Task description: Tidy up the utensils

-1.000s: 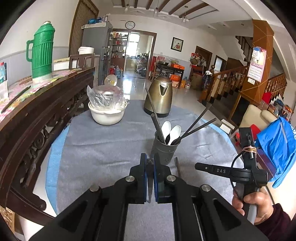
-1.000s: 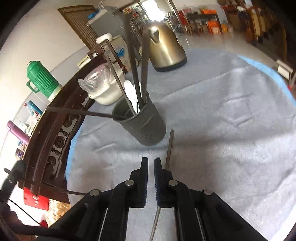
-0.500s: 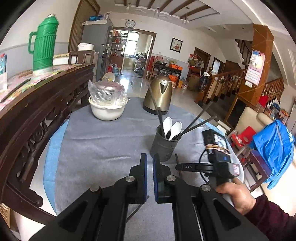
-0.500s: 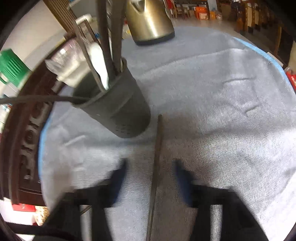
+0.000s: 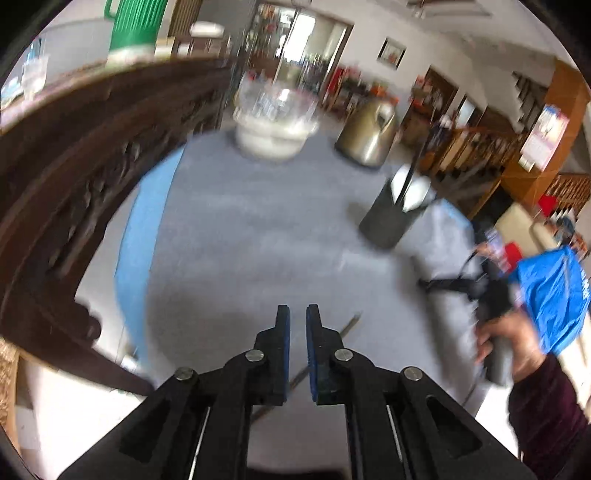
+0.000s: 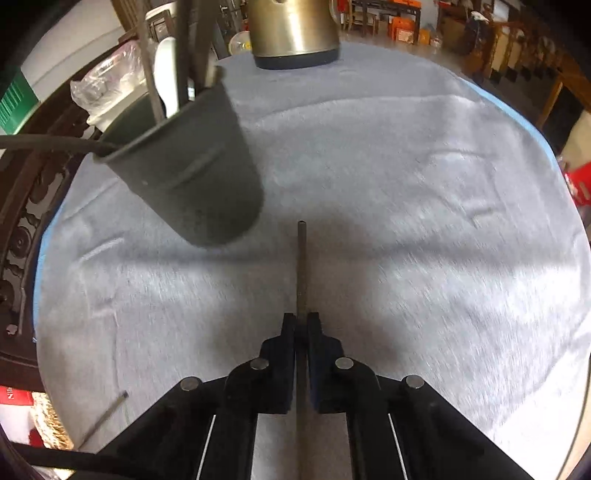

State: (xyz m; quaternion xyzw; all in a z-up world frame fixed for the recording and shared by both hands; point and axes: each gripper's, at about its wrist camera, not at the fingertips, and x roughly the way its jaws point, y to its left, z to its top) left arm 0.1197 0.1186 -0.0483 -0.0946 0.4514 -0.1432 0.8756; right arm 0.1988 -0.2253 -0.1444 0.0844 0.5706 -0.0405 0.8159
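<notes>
Now right gripper (image 6: 301, 323) jaws pinch chopstick (image 6: 302, 266).

White walls, a carved dark wooden sideboard (image 5: 74, 177), a wooden staircase (image 5: 480, 147) and a bright doorway (image 5: 295, 48).

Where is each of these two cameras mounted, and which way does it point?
Left wrist: on the left gripper, facing across the table to the holder and kettle; the right hand shows.
Right wrist: on the right gripper, looking down along a chopstick between its fingers.
Shared: holder, kettle, table.
</notes>
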